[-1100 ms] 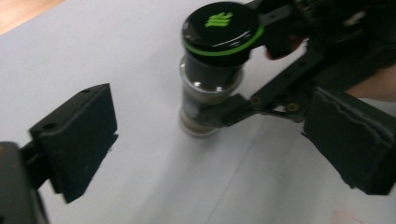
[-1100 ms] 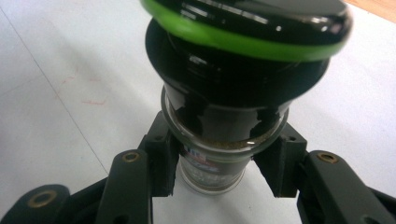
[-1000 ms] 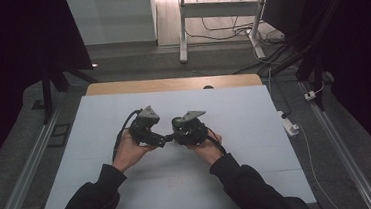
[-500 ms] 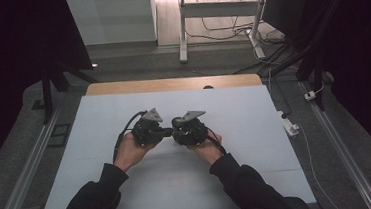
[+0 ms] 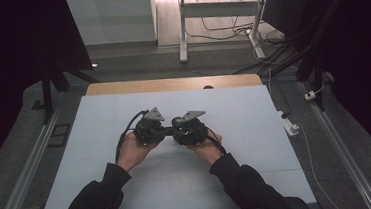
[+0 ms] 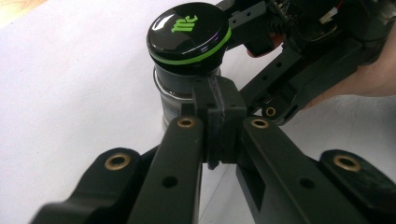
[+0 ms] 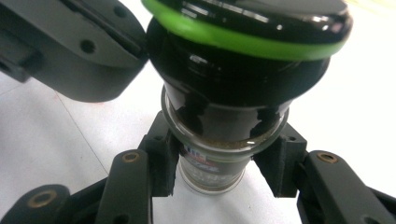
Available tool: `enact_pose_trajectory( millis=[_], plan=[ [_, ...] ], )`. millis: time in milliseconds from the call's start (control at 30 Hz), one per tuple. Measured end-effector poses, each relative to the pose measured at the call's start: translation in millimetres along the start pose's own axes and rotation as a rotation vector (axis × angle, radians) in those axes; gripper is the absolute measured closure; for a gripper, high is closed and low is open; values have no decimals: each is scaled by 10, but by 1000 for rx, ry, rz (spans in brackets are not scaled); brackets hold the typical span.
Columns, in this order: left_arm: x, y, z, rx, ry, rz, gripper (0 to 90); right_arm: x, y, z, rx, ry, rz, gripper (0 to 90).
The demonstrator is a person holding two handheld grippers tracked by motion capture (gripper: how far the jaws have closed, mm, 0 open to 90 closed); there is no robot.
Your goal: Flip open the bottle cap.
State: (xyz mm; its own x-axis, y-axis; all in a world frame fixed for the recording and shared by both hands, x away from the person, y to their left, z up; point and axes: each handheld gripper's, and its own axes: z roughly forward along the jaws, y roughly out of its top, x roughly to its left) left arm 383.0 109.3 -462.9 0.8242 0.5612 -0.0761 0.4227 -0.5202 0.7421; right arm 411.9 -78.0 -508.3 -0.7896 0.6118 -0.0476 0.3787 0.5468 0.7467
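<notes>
Right hand-held gripper [image 7: 219, 179] clamped on spice jar [image 7: 215, 163], left hand-held gripper [image 6: 219, 126] closed beside it

Jar [image 7: 212, 163]: clear glass; cap [image 6: 187, 30] glossy black, green ring, green logo. Tongs [image 6: 219, 121]: black. Desk [image 5: 254, 109]: white.

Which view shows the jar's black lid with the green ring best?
The left gripper view: the lid shows whole from above, logo and green ring clear, on the jar. The right gripper view has it close but cropped at the top, seen from the side. In the high view the grippers and hands cover it.
</notes>
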Motion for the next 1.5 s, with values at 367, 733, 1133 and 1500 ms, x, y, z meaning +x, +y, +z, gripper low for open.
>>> enact_pose_trajectory(
  millis=[367,733,1133,1500],
  plan=[
    [-10,41,-24,-27,13,-11,888,2,2,-1,5,0,1,533],
    [20,102,-45,-49,32,-21,889,-6,1,1,2,2,7,533],
    [159,200,-73,-68,75,-58,889,-2,1,-1,6,2,-7,533],
    [197,207,-41,-53,79,-53,884,-10,2,0,6,8,-7,531]
  ],
)
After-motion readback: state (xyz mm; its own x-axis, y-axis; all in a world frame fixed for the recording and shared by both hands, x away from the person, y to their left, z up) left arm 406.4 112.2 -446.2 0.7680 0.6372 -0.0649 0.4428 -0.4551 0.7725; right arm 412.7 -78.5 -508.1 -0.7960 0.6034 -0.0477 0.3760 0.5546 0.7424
